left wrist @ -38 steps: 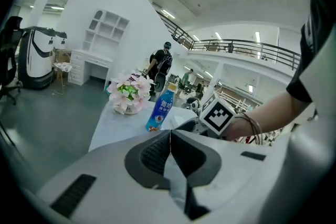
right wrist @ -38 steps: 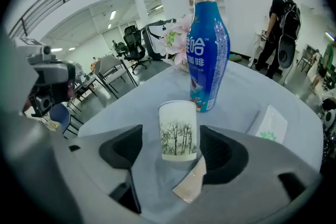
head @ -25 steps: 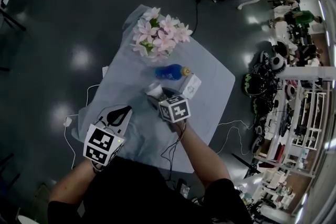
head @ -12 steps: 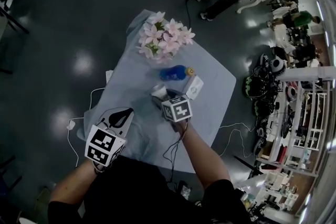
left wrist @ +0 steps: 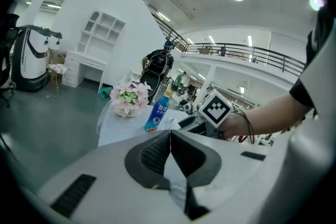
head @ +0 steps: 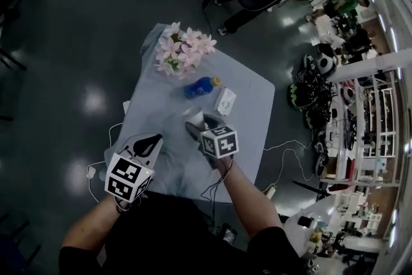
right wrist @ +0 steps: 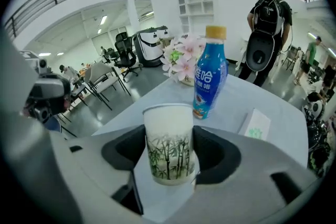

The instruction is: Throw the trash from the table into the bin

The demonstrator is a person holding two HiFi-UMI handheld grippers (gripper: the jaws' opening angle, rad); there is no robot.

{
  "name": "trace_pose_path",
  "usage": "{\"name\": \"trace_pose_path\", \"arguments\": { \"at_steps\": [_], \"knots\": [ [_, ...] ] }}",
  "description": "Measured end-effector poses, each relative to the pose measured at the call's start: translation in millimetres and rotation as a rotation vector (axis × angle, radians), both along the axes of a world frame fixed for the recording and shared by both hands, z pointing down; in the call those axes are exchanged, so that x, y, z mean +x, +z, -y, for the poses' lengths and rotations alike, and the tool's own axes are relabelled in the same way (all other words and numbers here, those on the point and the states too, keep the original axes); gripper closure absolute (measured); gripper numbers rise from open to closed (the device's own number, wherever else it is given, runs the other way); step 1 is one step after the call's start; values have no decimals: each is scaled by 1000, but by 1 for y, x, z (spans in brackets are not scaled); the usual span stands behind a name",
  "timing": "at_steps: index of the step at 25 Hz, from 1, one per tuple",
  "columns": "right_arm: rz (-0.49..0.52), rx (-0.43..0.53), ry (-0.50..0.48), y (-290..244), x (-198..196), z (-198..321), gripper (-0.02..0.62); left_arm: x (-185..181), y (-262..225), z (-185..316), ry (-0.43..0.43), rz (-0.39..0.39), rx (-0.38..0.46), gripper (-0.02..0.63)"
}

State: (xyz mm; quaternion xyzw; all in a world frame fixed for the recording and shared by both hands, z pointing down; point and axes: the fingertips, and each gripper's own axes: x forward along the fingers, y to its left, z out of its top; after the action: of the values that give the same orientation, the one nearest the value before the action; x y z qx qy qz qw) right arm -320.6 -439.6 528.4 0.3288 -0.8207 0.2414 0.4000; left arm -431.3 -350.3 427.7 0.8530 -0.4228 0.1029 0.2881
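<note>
A white paper cup (right wrist: 169, 144) printed with green bamboo stands upright between the pads of my right gripper (right wrist: 169, 153), which is shut on its sides. In the head view the cup (head: 195, 118) and right gripper (head: 197, 127) are over the middle of the grey-clothed table (head: 154, 119). A blue bottle (right wrist: 210, 78) with a yellow cap stands just beyond the cup; the head view shows the bottle (head: 198, 87) too. My left gripper (head: 149, 140) hovers at the table's near left edge. In its own view the left gripper (left wrist: 169, 136) is shut with nothing in it.
A vase of pink flowers (head: 181, 51) stands at the table's far end. A small white box (head: 226, 100) lies to the right of the bottle. Cables trail on the dark floor (head: 64, 42) around the table. Shelves and clutter (head: 360, 138) fill the right side.
The right gripper has risen a little with the cup in its grip. The left gripper has lifted slightly. The head view has shifted, so the table sits further left and higher.
</note>
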Motion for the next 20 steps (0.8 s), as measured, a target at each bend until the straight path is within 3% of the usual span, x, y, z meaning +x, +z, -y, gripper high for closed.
{"name": "trace_pose_path", "arguments": {
  "at_steps": [10,15,20],
  "knots": [
    [87,66,154,-63,48,-51,314,46,-40,-14,152,19,68,591],
    [129,81,248,-74,78,-72,314,75,-48,-23,224,-18,47,591],
    [180,109,332,-83,117,-102,314,120,-47,-36,307,-7,46,591]
  ]
}}
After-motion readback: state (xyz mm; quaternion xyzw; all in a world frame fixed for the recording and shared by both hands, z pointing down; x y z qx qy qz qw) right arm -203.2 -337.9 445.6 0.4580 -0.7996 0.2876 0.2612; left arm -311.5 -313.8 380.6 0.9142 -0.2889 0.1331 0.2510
